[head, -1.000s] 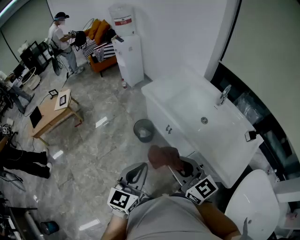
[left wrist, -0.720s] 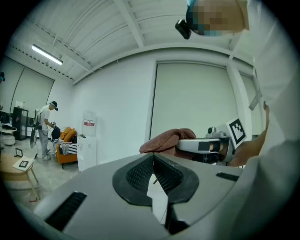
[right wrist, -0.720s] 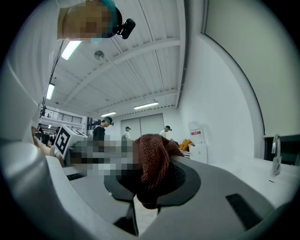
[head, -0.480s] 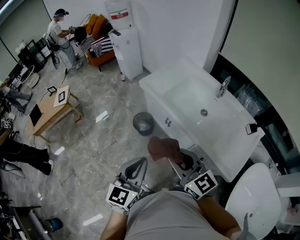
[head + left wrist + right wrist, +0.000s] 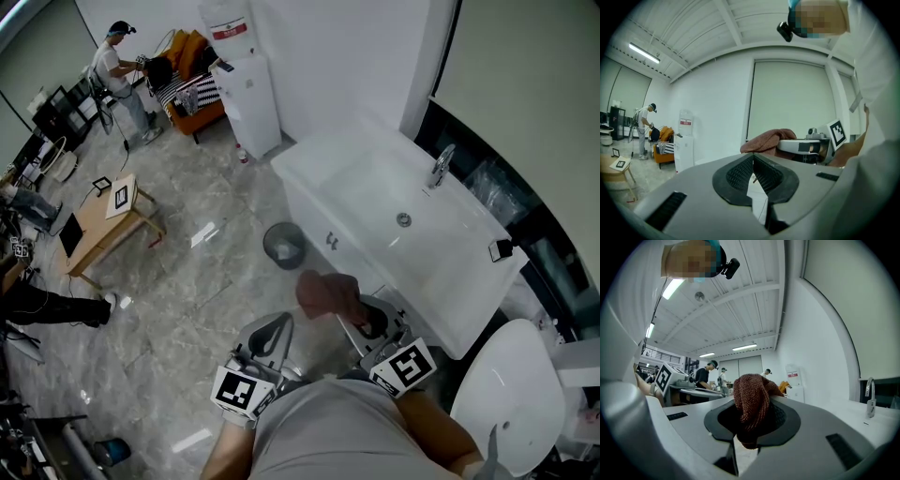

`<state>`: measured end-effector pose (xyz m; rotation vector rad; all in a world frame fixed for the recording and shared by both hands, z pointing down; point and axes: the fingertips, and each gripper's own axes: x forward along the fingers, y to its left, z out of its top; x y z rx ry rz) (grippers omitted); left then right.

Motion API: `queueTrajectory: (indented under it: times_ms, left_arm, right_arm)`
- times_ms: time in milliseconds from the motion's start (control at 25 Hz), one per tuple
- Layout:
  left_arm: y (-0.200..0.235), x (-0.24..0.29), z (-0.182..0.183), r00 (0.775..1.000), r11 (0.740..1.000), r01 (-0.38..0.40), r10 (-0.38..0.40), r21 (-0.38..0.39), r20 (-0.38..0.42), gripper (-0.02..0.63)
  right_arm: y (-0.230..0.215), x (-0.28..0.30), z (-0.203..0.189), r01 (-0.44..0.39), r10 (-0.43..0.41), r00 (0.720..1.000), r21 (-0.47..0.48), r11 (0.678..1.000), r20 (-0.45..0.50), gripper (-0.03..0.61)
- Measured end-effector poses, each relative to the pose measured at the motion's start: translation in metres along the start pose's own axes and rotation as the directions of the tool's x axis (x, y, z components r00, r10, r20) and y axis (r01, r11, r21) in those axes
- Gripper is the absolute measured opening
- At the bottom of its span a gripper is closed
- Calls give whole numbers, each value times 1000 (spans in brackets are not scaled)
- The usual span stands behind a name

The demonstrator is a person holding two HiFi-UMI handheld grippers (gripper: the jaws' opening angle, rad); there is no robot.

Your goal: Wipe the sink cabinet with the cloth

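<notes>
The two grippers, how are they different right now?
The right gripper is shut on the brown cloth; the left gripper is shut on nothing. The right gripper sits nearer the white sink cabinet; the left gripper is over the floor. Both are grey with a marker cube.

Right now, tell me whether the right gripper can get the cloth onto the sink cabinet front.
Probably yes: the right gripper holds the cloth close before the sink cabinet, nothing stands between them, and the bin sits off to one side.
</notes>
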<state>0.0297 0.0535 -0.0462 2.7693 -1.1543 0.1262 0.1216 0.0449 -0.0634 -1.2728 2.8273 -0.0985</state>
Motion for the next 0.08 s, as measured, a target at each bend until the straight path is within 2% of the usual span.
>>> queueTrajectory:
  times_ms: [80]
  left_arm:
    - [-2,0,-1,1000,1000,-2,2,-4,-2,11]
  right_arm:
    - [0,-3,0,-3,3,1000,-3,1000,1,77]
